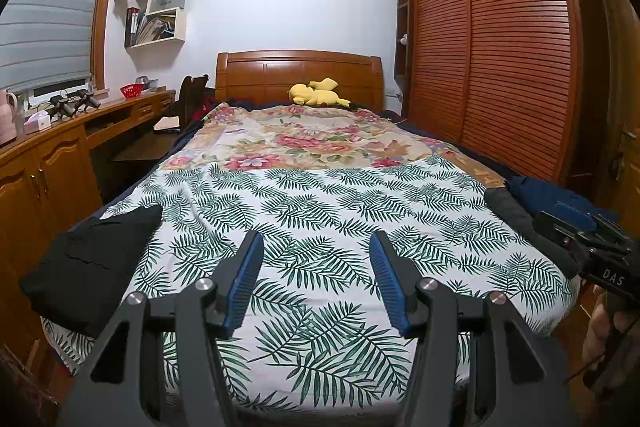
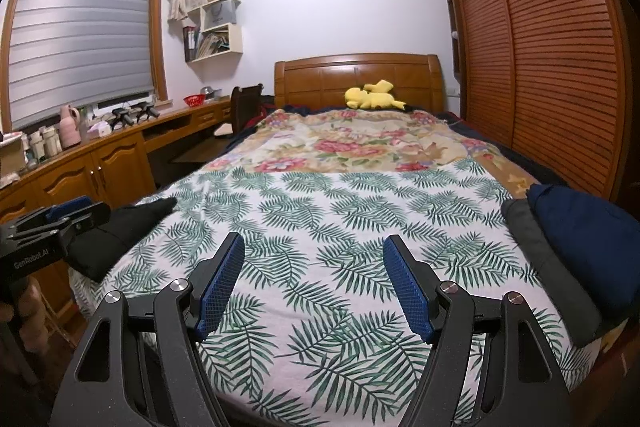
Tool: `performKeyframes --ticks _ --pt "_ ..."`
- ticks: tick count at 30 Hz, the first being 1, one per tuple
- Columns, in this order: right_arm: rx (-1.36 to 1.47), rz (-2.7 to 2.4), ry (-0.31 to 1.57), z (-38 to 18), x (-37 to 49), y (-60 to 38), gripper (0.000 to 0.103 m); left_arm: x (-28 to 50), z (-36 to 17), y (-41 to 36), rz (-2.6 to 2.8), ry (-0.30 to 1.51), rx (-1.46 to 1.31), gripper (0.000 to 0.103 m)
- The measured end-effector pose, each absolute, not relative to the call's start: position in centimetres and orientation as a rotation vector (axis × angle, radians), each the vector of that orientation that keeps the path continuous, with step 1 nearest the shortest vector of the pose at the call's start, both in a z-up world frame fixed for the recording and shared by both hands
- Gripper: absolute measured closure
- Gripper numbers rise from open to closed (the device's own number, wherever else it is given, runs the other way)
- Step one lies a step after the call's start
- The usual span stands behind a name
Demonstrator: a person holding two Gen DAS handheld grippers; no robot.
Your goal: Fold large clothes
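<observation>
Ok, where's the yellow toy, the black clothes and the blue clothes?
yellow toy [image 1: 316, 94], left wrist view, its belly.
black clothes [image 1: 86, 267], left wrist view, middle of the pile.
blue clothes [image 2: 580, 239], right wrist view, top fold.

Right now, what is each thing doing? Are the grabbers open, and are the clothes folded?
left gripper: fingers open, holding nothing, above the bed.
right gripper: fingers open, holding nothing.
black garment: lying in a loose heap at the bed's left edge.
grey garment: folded, at the right edge.
navy garment: folded, resting on the grey one.
leaf-print sheet: spread flat.
yellow plush toy: lying by the headboard.
</observation>
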State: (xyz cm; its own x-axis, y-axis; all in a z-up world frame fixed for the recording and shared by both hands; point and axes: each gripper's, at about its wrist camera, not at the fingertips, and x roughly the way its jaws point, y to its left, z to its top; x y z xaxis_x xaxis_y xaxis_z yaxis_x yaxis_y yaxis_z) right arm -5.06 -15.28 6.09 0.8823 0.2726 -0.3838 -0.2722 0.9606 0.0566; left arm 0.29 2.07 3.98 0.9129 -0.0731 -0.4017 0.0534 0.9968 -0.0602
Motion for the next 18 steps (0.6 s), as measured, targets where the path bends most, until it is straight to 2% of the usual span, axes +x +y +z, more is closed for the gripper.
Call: performKeyframes --ticks 18 --pt "0.003 0.284 0.401 6.00 -5.17 -15.32 0.029 0.09 4.27 1.81 -0.068 0.415 -0.042 0.049"
